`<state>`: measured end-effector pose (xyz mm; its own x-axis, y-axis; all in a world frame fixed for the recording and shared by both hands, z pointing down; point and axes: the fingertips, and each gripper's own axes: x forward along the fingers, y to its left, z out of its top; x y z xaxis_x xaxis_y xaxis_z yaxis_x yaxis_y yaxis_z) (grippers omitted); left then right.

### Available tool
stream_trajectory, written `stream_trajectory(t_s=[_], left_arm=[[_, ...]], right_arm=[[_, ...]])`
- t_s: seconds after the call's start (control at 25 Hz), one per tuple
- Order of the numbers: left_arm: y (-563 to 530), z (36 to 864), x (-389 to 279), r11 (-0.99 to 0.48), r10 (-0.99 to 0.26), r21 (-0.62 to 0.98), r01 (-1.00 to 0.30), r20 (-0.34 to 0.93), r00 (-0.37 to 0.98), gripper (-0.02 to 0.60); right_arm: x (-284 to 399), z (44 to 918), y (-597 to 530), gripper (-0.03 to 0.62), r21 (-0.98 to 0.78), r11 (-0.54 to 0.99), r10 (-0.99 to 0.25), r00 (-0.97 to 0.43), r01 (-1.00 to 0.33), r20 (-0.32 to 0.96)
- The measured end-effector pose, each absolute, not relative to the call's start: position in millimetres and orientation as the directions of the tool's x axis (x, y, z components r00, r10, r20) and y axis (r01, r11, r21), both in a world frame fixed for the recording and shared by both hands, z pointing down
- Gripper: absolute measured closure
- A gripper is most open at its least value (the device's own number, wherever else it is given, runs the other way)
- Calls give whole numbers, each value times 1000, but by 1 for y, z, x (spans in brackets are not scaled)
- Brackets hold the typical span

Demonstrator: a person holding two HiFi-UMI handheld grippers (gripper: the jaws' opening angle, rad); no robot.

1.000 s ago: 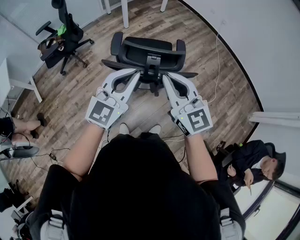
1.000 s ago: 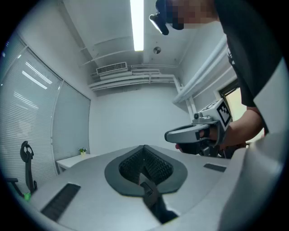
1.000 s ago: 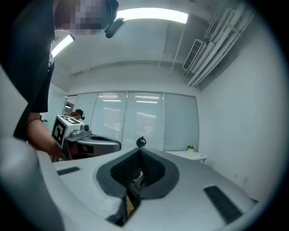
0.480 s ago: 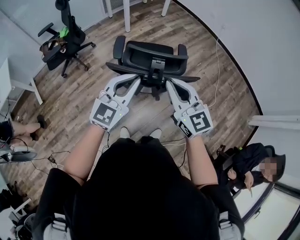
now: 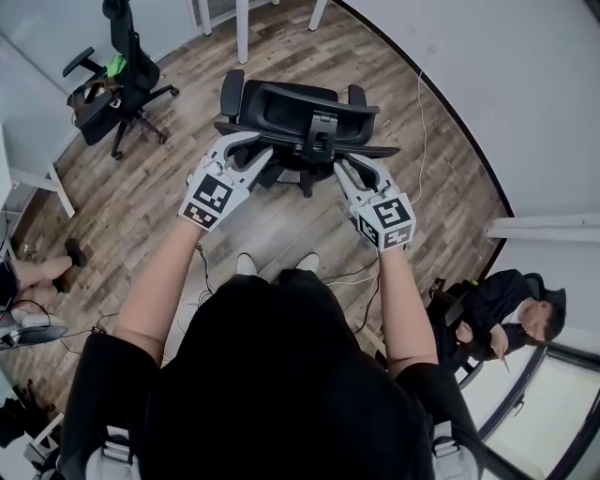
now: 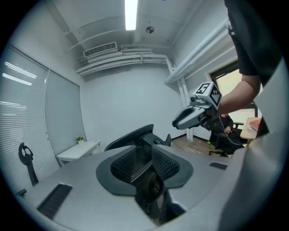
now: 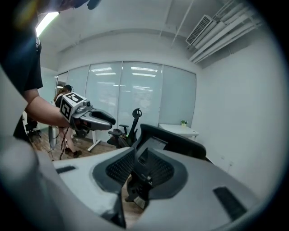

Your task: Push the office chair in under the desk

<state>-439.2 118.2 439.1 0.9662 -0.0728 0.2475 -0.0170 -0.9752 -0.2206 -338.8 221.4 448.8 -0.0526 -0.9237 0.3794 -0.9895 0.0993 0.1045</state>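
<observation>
As left tool [image 5: 249,148], right tool [image 5: 358,169] just opened — jaws straddle office chair [image 5: 292,105].

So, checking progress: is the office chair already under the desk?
No, the office chair stands out on the wooden floor, short of the white desk legs.

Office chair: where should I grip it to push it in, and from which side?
Grip the backrest's top edge, either side of the centre spine, coming from behind. The back faces you, the seat points toward the white desk legs, and that thin edge runs crosswise, so it should pinch easily and push straight.
</observation>
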Motion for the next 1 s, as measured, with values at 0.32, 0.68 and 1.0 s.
stream_trajectory(t_s=[0.32, 0.68, 1.0], left_arm=[[102, 500, -419, -930, -10, -326, 172, 490, 872, 404], [83, 549, -389, -855, -45, -397, 333, 698, 714, 377], [81, 580, -372, -817, -74, -396, 420, 792, 606, 367]], right_arm=[[-301, 502, 217, 435, 229, 213, -786, -27, -950, 618], [-249, 561, 206, 422, 362, 526, -544, 23, -770, 839], [-237, 589, 198, 422, 369, 666, -455, 40, -649, 890]])
